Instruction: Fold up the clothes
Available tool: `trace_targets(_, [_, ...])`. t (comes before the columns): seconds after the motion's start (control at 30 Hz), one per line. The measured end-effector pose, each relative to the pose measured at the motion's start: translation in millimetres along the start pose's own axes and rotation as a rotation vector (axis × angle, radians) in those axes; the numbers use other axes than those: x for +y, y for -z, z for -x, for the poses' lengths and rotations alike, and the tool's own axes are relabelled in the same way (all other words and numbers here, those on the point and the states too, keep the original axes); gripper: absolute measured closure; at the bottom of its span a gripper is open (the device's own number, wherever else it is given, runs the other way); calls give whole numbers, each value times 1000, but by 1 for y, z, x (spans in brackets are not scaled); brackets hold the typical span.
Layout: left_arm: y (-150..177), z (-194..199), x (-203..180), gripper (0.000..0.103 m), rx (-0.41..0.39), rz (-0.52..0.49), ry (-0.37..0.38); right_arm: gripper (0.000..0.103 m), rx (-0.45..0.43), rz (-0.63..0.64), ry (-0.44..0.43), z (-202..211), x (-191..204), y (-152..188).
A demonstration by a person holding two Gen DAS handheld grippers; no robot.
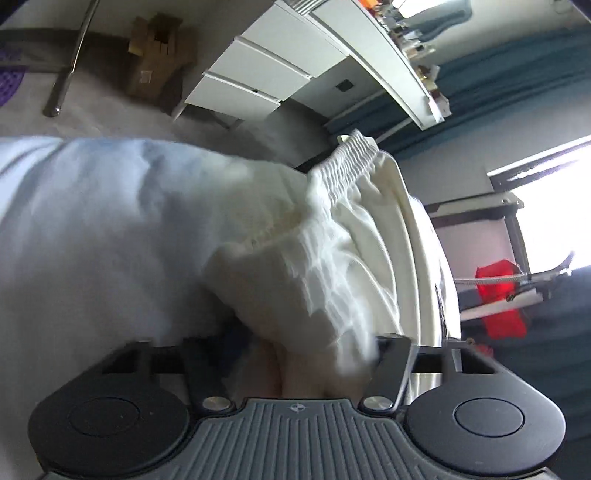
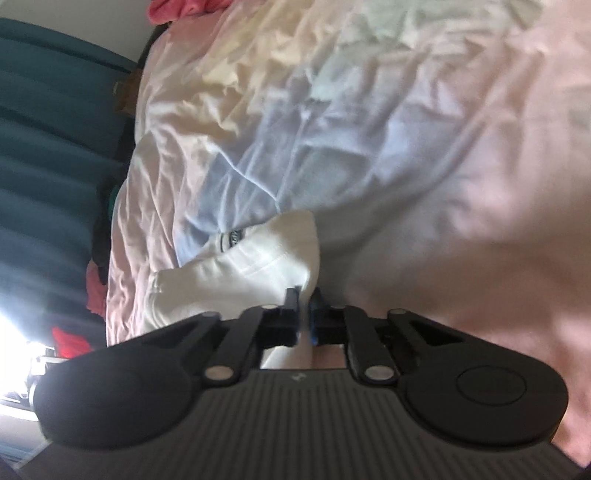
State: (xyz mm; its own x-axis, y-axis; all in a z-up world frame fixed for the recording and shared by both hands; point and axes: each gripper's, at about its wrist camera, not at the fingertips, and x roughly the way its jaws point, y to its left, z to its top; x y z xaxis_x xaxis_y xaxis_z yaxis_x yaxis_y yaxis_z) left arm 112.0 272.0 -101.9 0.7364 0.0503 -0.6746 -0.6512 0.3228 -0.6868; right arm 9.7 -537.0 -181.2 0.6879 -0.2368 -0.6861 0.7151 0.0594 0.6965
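Note:
White shorts [image 1: 325,236] with a ribbed elastic waistband [image 1: 343,162] drape over my left gripper [image 1: 295,354] and hide its fingertips; its linkage arms stand wide apart. In the right wrist view my right gripper [image 2: 304,295] is shut on a corner of the same white shorts [image 2: 251,258], which carry a small dark logo patch [image 2: 232,236]. The shorts hang from the right gripper just above the pale pink bedsheet [image 2: 406,147].
The rumpled bed fills the right wrist view, with pink and red clothes [image 2: 177,9] at its far edge and a teal curtain [image 2: 48,147] on the left. The left wrist view shows white drawers [image 1: 258,74], a cardboard box [image 1: 155,55], a red cloth [image 1: 498,295] and a bright window.

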Motion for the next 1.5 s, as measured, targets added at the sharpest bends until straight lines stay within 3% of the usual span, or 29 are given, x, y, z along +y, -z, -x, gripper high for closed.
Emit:
trace_targets(0.07, [-9,5,-5,81,38,-44,8,98,-20,7,-19,2,2,-4])
trace_targets(0.13, [-20,20,-8,87,52,-67,36,98,-37,8,-27,6,2,-6])
trace_targets(0.27, [-42,57,-6,91,84,-55,107,98,-89,14,-75,20,7,-12])
trace_targets(0.43, [-52,108,26,93,167,-84,179,98,-267,86,-109,64,18,-18])
trace_targets(0.57, [-48,123,71,93,202,-102,141,98,-342,107,16,87,10,-22])
trace_targets(0.7, [-42,111,106,91,233,-168,84,97,-235,14,165,72,-17,-27])
trace_targets(0.8, [-40,113,113,85,246,-245,91,95,-186,-41,209,65,-30,-29])
trace_targets(0.9, [-44,123,108,71,262,-340,71,93,-203,-39,221,72,-28,-30])
trace_targets(0.97, [-41,140,98,54,225,-450,16,93,-265,2,260,84,-19,-30])
trace_targets(1.07, [-26,172,77,44,96,-627,-20,89,-365,92,286,96,-4,-32])
trace_targets(1.13, [-13,194,61,33,-3,-744,-24,56,-388,177,227,95,10,-33])
trace_targets(1.2, [10,212,39,29,-94,-851,29,34,-356,285,135,87,27,-31])
trace_targets(1.33, [68,226,-12,22,-136,-971,182,36,-209,584,20,50,65,-13])
trace_targets(1.5, [155,209,-69,21,-31,-1055,348,36,-114,694,-68,12,82,-3])
